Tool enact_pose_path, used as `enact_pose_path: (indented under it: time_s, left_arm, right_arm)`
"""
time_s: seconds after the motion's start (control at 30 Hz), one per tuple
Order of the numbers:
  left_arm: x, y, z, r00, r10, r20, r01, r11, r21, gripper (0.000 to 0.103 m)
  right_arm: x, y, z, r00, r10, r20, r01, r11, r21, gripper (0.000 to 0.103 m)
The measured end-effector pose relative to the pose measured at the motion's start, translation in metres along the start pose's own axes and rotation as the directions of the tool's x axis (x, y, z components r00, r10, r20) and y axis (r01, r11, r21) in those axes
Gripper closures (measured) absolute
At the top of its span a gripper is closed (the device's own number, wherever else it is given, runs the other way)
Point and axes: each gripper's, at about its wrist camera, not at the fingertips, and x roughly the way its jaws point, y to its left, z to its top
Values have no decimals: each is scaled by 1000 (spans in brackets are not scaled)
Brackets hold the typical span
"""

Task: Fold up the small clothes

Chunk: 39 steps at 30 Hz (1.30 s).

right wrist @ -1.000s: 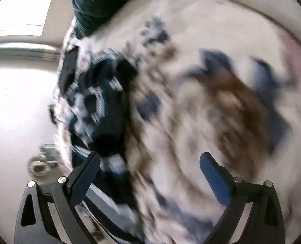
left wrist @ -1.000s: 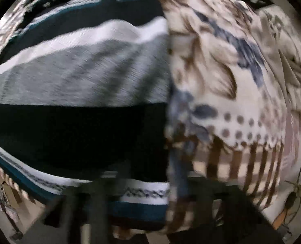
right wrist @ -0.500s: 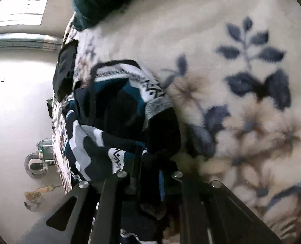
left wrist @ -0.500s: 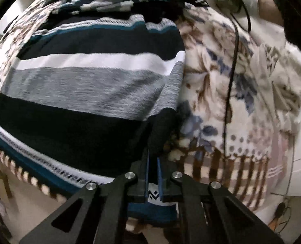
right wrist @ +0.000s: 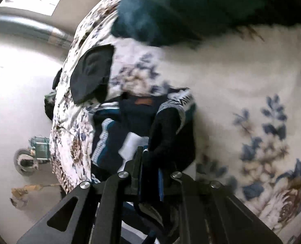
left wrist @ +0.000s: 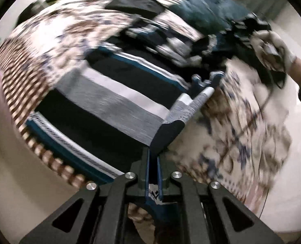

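Observation:
A striped knit sweater (left wrist: 113,101) in black, grey, white and teal lies on a floral blanket (left wrist: 242,122). My left gripper (left wrist: 153,162) is shut on its right edge, lifting a fold of black and grey cloth. My right gripper (right wrist: 149,162) is shut on a bunched black and teal part of the same sweater (right wrist: 166,130). The right gripper and its gloved hand (left wrist: 272,46) show at the upper right of the left wrist view, at the sweater's far end.
A dark teal garment (right wrist: 170,14) lies heaped at the far end of the blanket (right wrist: 242,81). A small black cloth (right wrist: 91,75) lies near the blanket's left edge. A wheeled object (right wrist: 26,160) stands on the pale floor (right wrist: 12,81) beside the bed.
Both grippers closed on the sweater; the right one was open a second ago. The left gripper has lifted the sweater's right edge and swung, so the view has rotated.

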Motion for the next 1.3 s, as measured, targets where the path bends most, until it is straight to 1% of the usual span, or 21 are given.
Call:
enact_pose_path:
  time_s: [0.1,0.2,0.3,0.4,0.5,0.57,0.67,0.7,0.73,0.8,0.83,0.87,0.9,0.97,1.03,1.07,1.13,1.17,1.2,1.27,1.3]
  left_arm:
    - [2,46,15,1000,-13,0,13,995,-98,99]
    - [14,100,29,999,-34,-17,30,980,-195,99]
    - [24,147,42,999,-35,-29,27,969,-247,99]
    - [32,190,55,998,-46,-34,34,958,-285,99]
    - [37,223,68,998,-52,-33,38,946,-321,99]
    - [42,239,72,998,-53,-38,38,944,-328,99]
    - [63,263,74,996,-43,-76,15,942,-336,98]
    - [73,272,74,993,-57,-106,16,937,-350,98]
    - [88,288,70,984,-91,-152,24,918,-397,97]
    - [93,310,65,970,-180,-160,85,877,-472,96]
    - [89,318,63,966,-201,-162,99,867,-489,89]
    - [84,323,64,963,-220,-158,115,861,-496,78]
    - [78,327,65,958,-247,-142,147,854,-498,74]
    - [65,328,71,953,-277,-123,190,862,-471,55]
    - [62,322,78,945,-303,-124,224,876,-428,49]
    - [65,316,83,945,-292,-147,216,894,-392,49]
    - [75,300,90,945,-269,-186,198,924,-326,49]
    - [87,288,91,946,-233,-224,172,949,-263,49]
    - [95,284,92,948,-208,-242,151,960,-235,51]
    - [110,274,87,955,-145,-261,101,980,-174,97]
    - [115,272,85,954,-113,-277,74,986,-147,97]
  right_arm:
    - [24,60,15,998,-60,-3,60,997,-46,91]
    - [69,118,28,994,-107,-17,105,992,-69,91]
    - [128,167,41,986,-159,-45,154,984,-94,92]
    - [198,213,49,971,-234,-58,226,967,-115,92]
    - [245,241,51,951,-304,-57,295,946,-133,92]
    - [274,252,51,929,-364,-64,352,924,-149,92]
    - [298,252,53,925,-366,-103,353,927,-127,91]
    - [302,249,54,934,-330,-137,316,942,-114,85]
    - [302,246,54,947,-273,-167,260,961,-95,80]
    - [288,242,50,970,-125,-210,118,992,-43,45]
    - [277,241,46,975,-77,-208,71,997,-34,38]
    - [258,240,38,981,-39,-192,32,999,-41,31]
    - [241,240,29,984,-28,-176,18,998,-62,30]
    - [201,236,-1,988,-46,-145,28,992,-124,30]
    - [168,223,-47,985,-84,-151,58,985,-164,30]
    - [155,212,-76,981,-95,-168,66,983,-172,30]
    - [142,184,-131,965,-140,-223,105,981,-163,30]
    - [141,166,-165,949,-171,-263,136,980,-149,30]
    - [143,146,-199,934,-182,-306,150,981,-123,30]
    - [153,112,-250,914,-153,-376,149,988,-40,30]
    - [163,92,-283,901,-122,-416,147,989,28,30]
